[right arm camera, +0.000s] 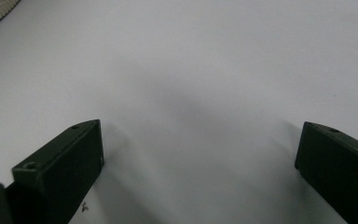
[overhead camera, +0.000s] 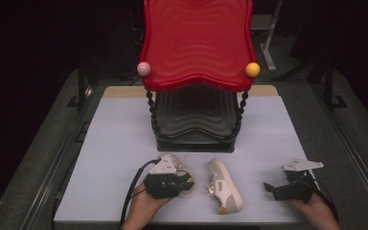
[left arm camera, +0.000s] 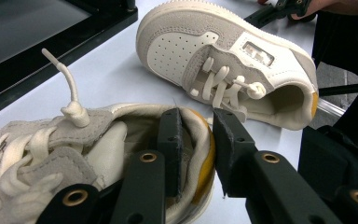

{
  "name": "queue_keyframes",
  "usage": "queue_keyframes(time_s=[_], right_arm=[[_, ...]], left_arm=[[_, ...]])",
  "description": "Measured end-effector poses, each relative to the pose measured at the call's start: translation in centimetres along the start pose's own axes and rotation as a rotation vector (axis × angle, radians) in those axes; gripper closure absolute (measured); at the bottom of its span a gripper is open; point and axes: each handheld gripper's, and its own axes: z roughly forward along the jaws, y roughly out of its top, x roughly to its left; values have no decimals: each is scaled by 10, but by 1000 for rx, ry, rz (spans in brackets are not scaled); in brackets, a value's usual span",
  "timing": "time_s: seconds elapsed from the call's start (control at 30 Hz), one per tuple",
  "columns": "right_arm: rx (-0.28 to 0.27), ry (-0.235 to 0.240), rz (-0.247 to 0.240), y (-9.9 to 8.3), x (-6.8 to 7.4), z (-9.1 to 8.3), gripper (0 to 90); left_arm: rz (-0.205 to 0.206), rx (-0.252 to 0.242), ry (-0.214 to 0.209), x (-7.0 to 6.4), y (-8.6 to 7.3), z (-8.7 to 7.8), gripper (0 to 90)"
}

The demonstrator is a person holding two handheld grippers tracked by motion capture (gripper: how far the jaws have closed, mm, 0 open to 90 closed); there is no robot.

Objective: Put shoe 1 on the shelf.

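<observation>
the left gripper (left arm camera: 196, 140) clamped the near shoe's (left arm camera: 74, 149) heel; at three o'clock, the right gripper (right arm camera: 198, 158) gaped apart.

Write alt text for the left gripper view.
The left gripper pinches the heel collar of a cream shoe, one black jaw inside the opening, one outside. A second cream shoe lies on its side beyond it on the pale table.

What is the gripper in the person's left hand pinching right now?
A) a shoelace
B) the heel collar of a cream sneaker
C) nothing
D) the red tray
B: the left gripper has one jaw inside and one outside the heel of the near sneaker.
</observation>
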Motion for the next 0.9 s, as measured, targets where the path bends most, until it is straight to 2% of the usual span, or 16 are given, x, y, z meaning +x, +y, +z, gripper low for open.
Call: queue_keyframes(time_s=[0.27, 0.5, 0.9], right_arm=[[0, 0, 0, 0, 0, 0, 4], [0, 0, 0, 0, 0, 0, 4], [1, -1, 0, 0, 0, 0, 4]], left_arm=[[23, 15, 14, -1, 3, -1, 776], [30, 13, -7, -4, 6, -6, 775], [77, 11, -36, -17, 21, -21, 776]])
